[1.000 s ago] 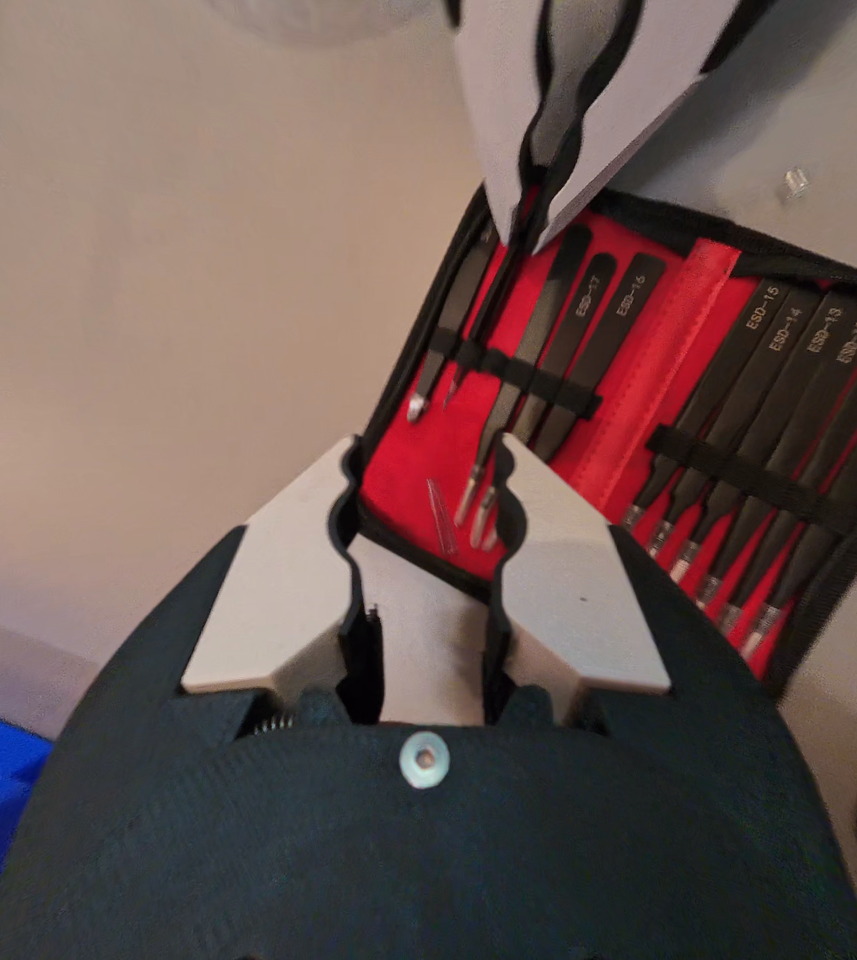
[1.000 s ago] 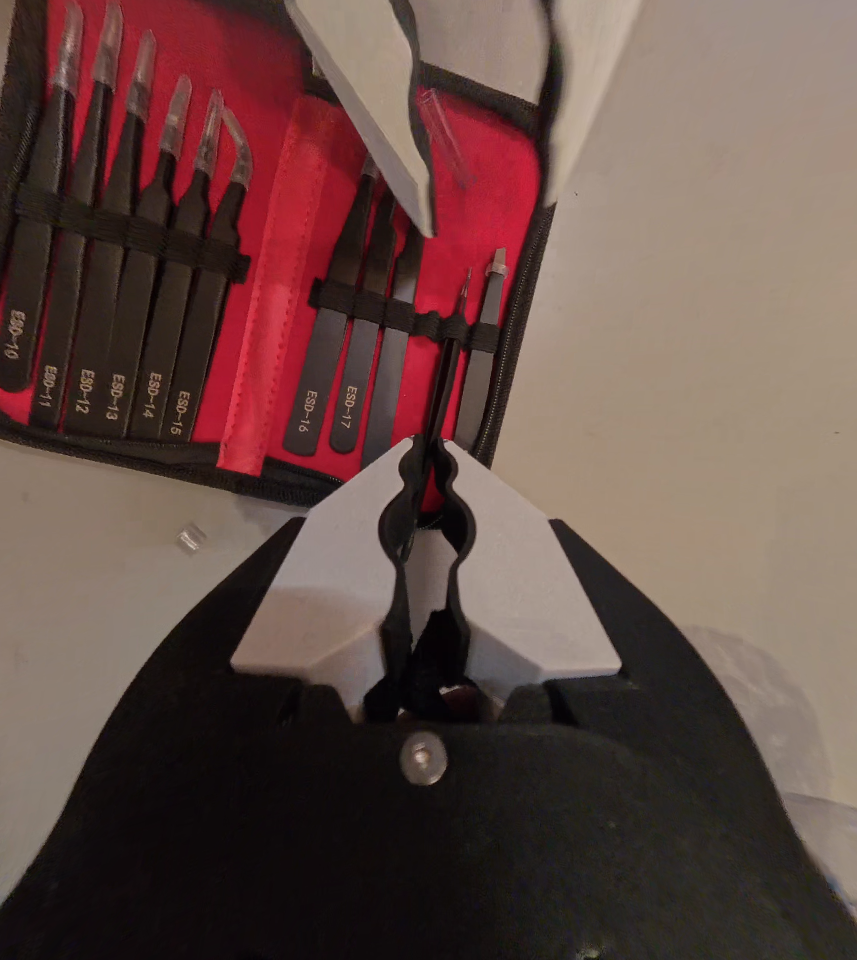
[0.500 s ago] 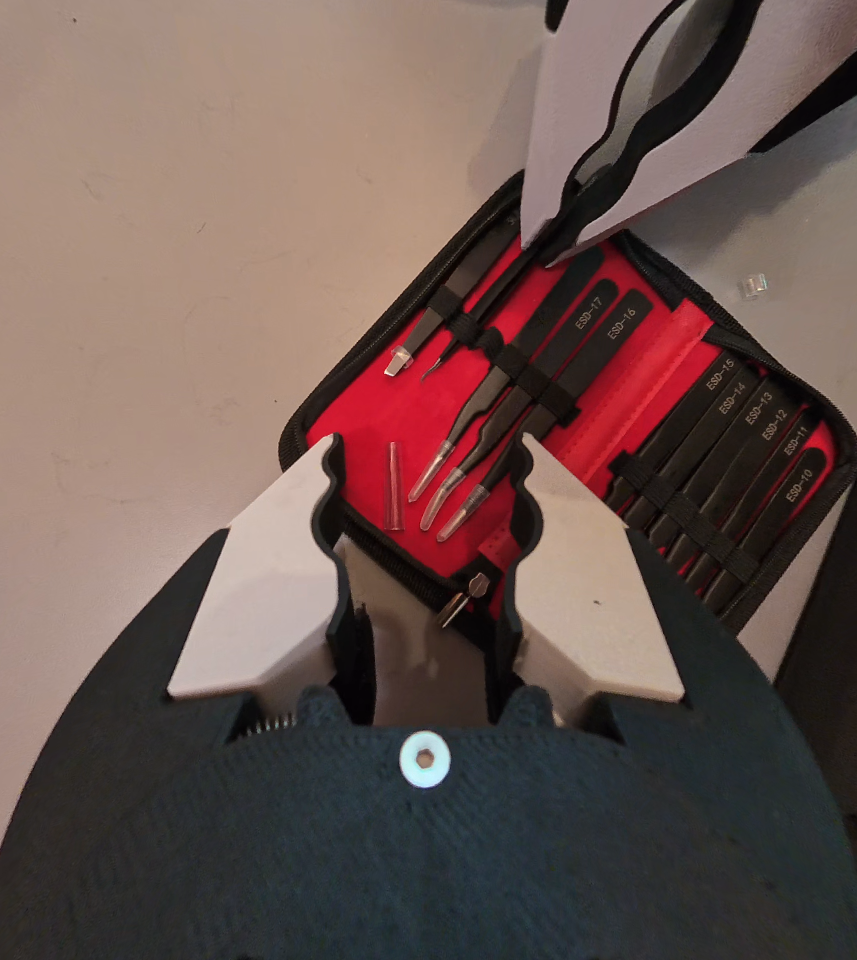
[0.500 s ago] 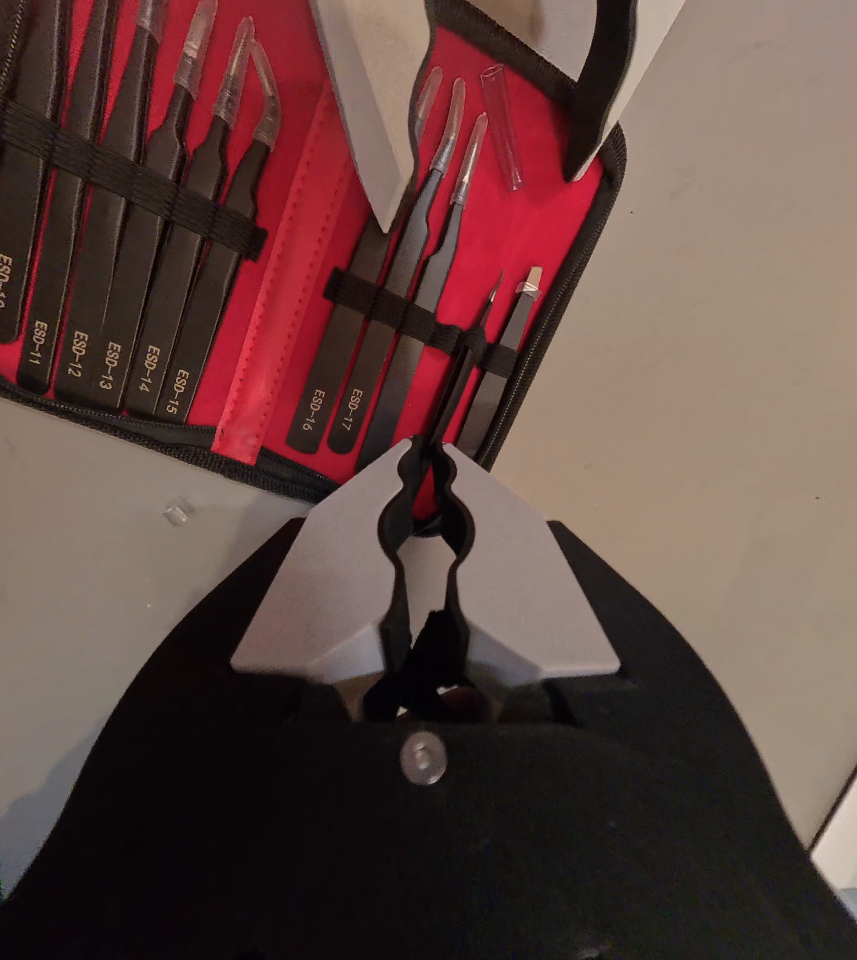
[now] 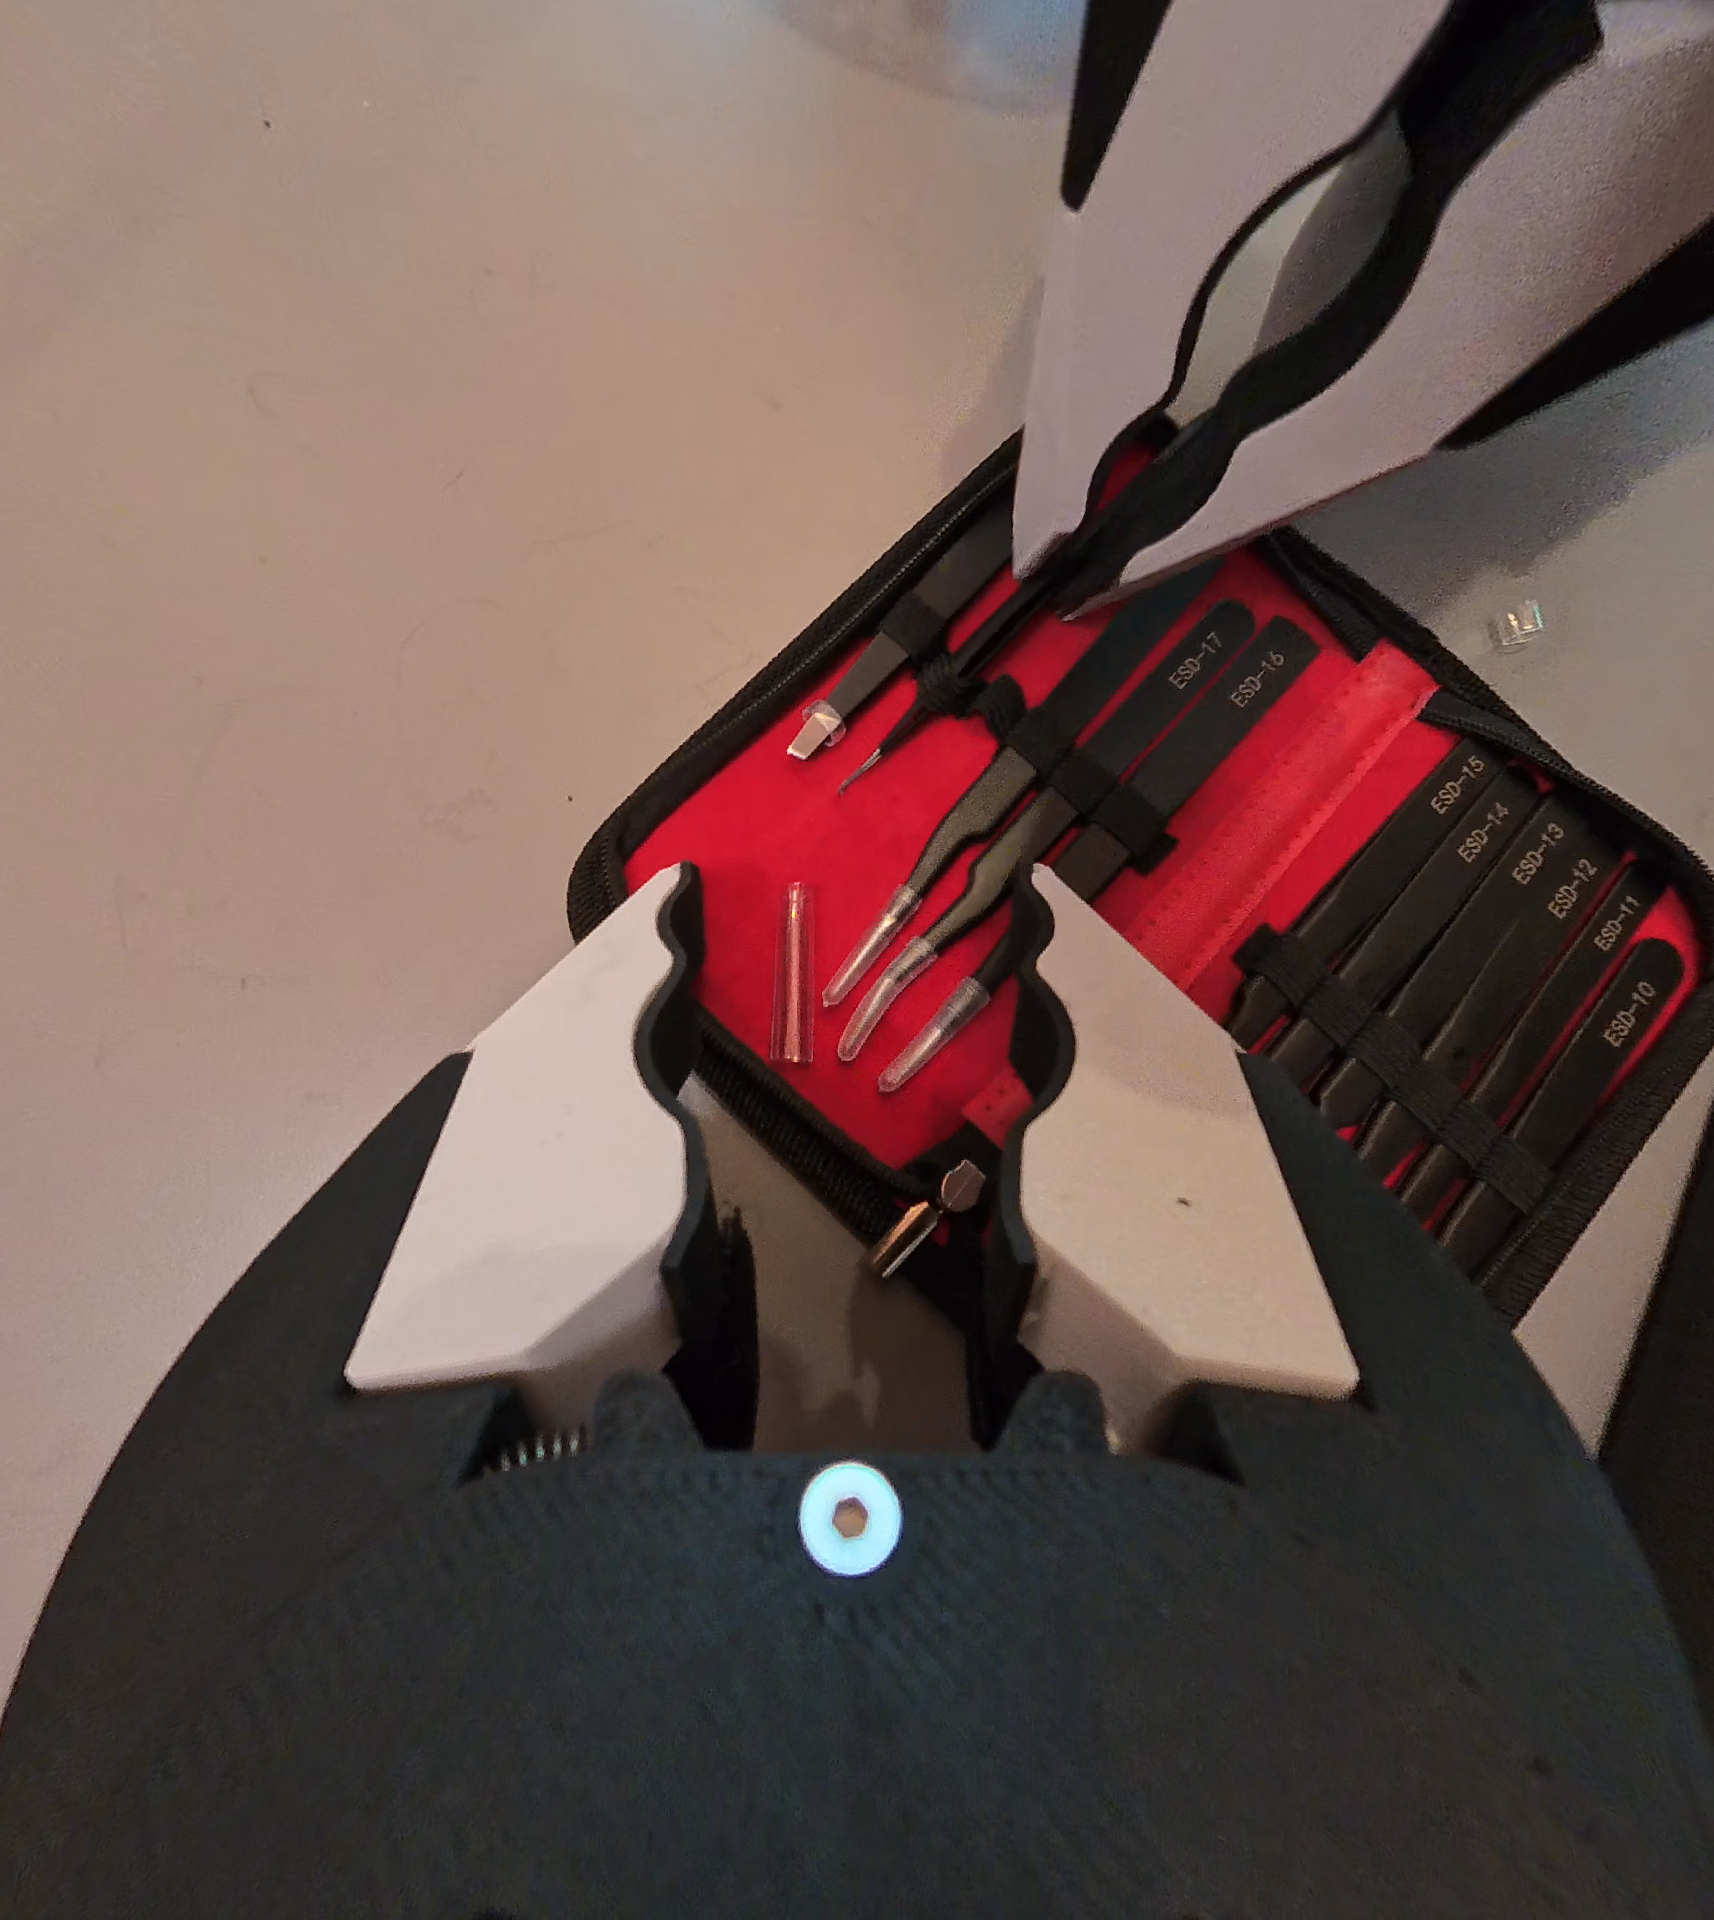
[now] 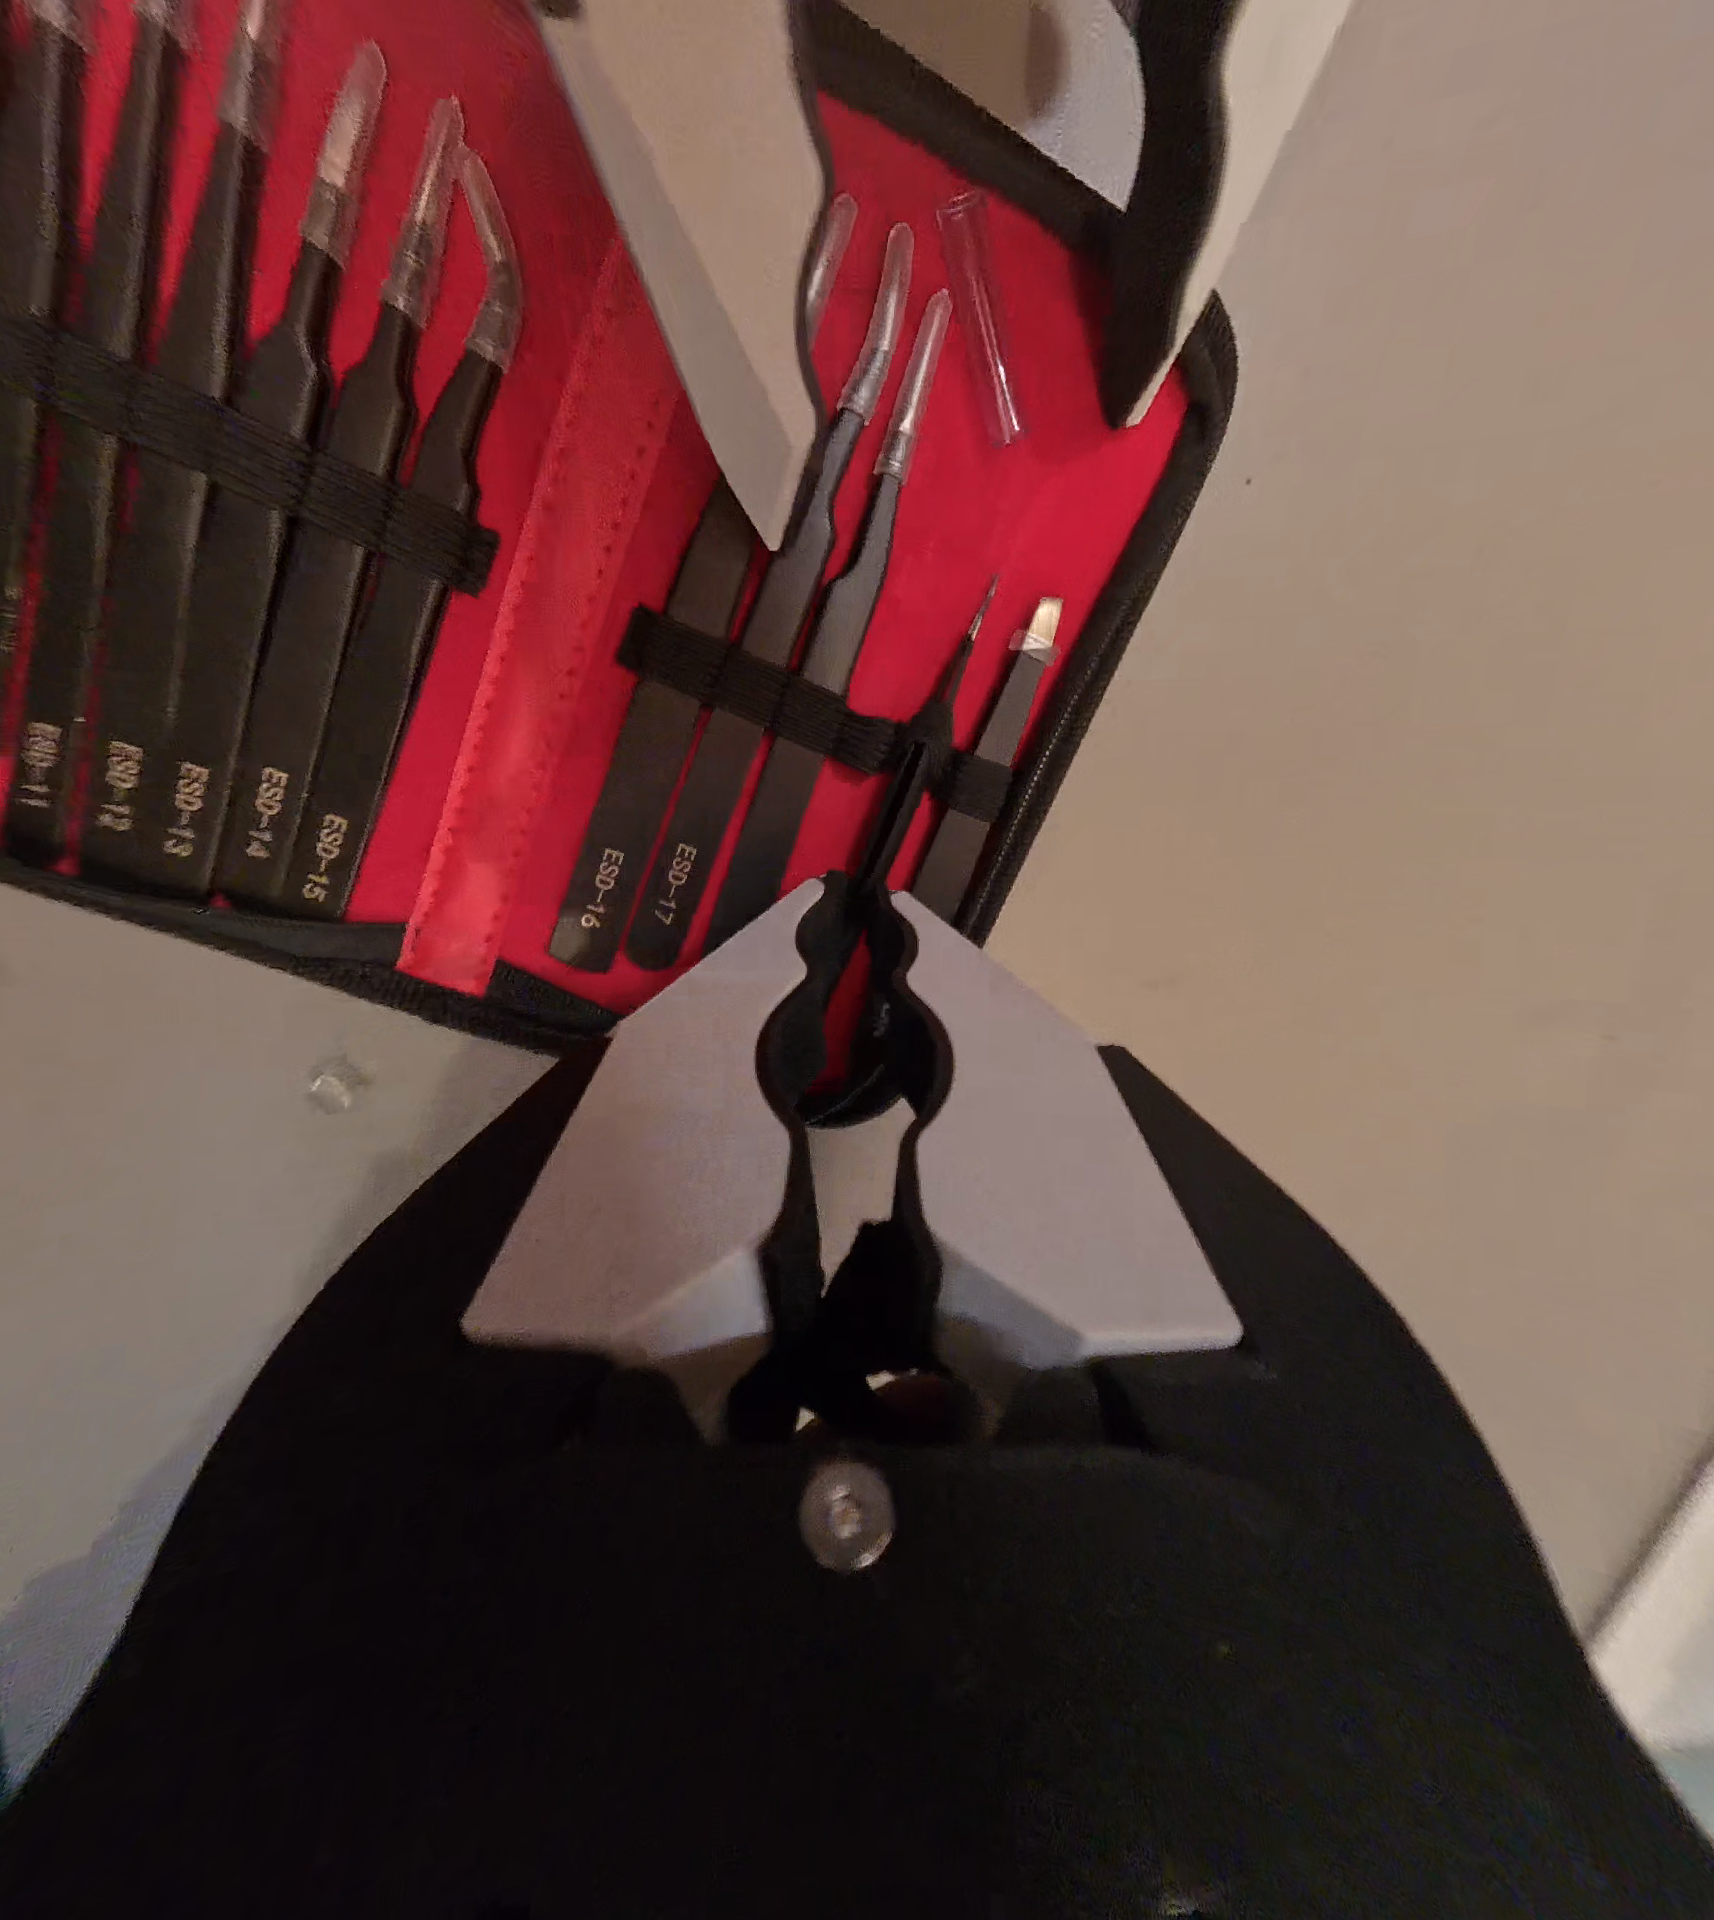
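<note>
Tweezers (image 6: 900, 821) with a thin black body and a bare sharp tip sit in the open red case (image 5: 759, 831), and the right gripper (image 6: 858, 899) has its two grey fingers pinched shut on their back end. These thin tweezers are under the black stretchy strap (image 6: 811, 717), in the half of the case nearest the right gripper's own side, second from the zip edge. Just beside them, at the edge, lie flat-tipped tweezers (image 6: 1014, 691). On the other side, three more black tweezers (image 6: 791, 665) are tucked under the same strap, with clear caps on their tips.

A loose clear tube (image 5: 791, 971) lies on the red lining, near those capped tips. In the left wrist view it lies between the two fingers of the left gripper (image 5: 853, 883), which are spread wide apart and hold nothing. The left gripper hangs over the case end where the tips point, close to the metal zip pull (image 5: 926, 1216).

Six more black tweezers (image 6: 188, 623) fill the other half of the case, under their own strap. The case lies flat on a pale table (image 5: 261, 520). A tiny clear bit (image 6: 333, 1081) lies on the table, just outside the case
</note>
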Available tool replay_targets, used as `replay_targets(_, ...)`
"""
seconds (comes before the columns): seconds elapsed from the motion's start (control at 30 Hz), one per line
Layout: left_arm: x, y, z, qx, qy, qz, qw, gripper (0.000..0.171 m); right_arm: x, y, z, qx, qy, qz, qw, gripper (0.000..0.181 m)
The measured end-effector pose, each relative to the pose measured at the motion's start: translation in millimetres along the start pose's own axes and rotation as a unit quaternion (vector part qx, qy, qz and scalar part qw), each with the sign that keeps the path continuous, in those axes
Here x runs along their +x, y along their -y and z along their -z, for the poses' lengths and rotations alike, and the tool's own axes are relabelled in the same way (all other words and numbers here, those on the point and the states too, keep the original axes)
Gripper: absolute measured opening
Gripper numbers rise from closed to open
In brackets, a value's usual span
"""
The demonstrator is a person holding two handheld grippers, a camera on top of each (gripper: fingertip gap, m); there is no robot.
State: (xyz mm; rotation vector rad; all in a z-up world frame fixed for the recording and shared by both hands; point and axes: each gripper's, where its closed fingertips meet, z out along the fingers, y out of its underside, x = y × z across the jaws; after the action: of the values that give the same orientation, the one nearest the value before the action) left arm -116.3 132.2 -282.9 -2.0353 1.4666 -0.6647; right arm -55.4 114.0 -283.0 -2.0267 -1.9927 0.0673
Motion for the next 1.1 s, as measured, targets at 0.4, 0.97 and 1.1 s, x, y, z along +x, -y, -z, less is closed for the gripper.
replay_targets(0.4,0,0,-1,0.013,0.005,0.003,1.0,0.058,5,12,-3,0.149,0.023,-0.134,0.979,0.0)
replay_targets(0.97,-1,0,-2,0.031,0.006,0.008,0.999,0.057,10,27,-4,0.28,0.069,-0.243,0.926,0.0)
replay_targets(1.1,-1,0,-2,0.035,0.007,0.009,0.999,0.057,9,27,-6,0.206,-0.032,-0.108,0.972,0.0)
